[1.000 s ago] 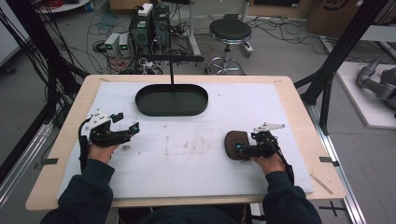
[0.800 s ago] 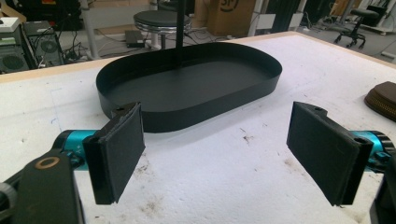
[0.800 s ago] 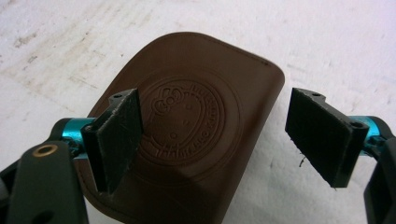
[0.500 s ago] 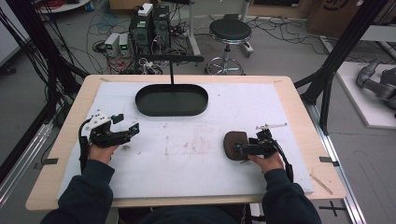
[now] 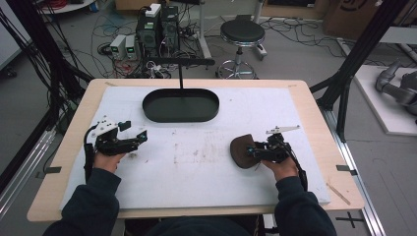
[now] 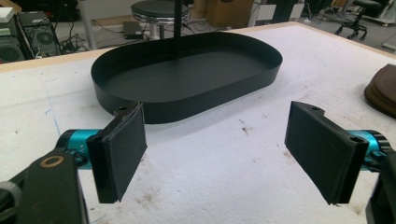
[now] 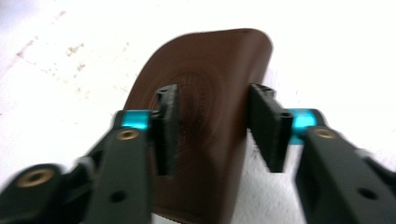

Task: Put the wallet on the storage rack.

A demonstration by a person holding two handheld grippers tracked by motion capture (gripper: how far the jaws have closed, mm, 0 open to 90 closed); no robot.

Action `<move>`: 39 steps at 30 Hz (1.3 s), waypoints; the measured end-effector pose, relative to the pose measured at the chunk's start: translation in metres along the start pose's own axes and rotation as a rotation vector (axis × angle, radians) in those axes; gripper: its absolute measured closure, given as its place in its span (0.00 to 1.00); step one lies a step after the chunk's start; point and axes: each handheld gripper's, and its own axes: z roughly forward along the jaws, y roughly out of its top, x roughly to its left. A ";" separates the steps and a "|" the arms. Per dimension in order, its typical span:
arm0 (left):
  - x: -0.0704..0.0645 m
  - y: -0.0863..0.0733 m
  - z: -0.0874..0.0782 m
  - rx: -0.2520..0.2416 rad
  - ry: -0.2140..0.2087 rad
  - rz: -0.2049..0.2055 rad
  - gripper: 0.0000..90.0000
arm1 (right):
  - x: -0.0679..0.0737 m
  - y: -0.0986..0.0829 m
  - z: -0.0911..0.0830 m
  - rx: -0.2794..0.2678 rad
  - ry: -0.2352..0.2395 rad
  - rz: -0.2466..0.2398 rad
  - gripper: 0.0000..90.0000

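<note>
I hold my right gripper (image 5: pixel 252 151) over the brown pouch (image 5: pixel 240 152), jaws apart on either side of it but not closed, lined up to pinch. The pouch lies flat, right of and nearer me than the tray (image 5: pixel 180 105). My left gripper (image 5: pixel 140 138) waits wide open, left of the tray, empty.

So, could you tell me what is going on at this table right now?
A person sits at the table with a gripper in each hand. The right gripper is over a brown pouch lying on the white mat, its jaws apart on either side of it, not clamped. The left gripper rests on the mat with its jaws wide open and nothing between them, facing the black oval tray, which is empty.
</note>
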 end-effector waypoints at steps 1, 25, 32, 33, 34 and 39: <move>0.000 0.000 0.000 0.001 0.000 0.000 0.23 | 0.001 0.001 -0.001 -0.004 -0.006 -0.017 0.66; 0.001 -0.001 0.001 0.015 0.005 -0.002 0.23 | 0.039 0.013 0.006 -0.014 0.018 -0.268 0.66; 0.000 -0.001 0.001 0.019 0.003 0.000 0.23 | 0.035 0.017 -0.002 -0.034 -0.014 -0.238 0.85; 0.000 -0.001 0.001 0.020 0.004 -0.001 0.23 | 0.035 0.017 -0.002 -0.034 -0.014 -0.238 0.85; 0.000 -0.001 0.001 0.021 0.004 -0.002 0.23 | 0.034 0.018 -0.003 -0.042 -0.017 -0.239 0.86; 0.001 -0.001 0.001 0.020 0.002 0.000 0.23 | 0.027 0.020 -0.014 -0.064 -0.104 -0.232 0.88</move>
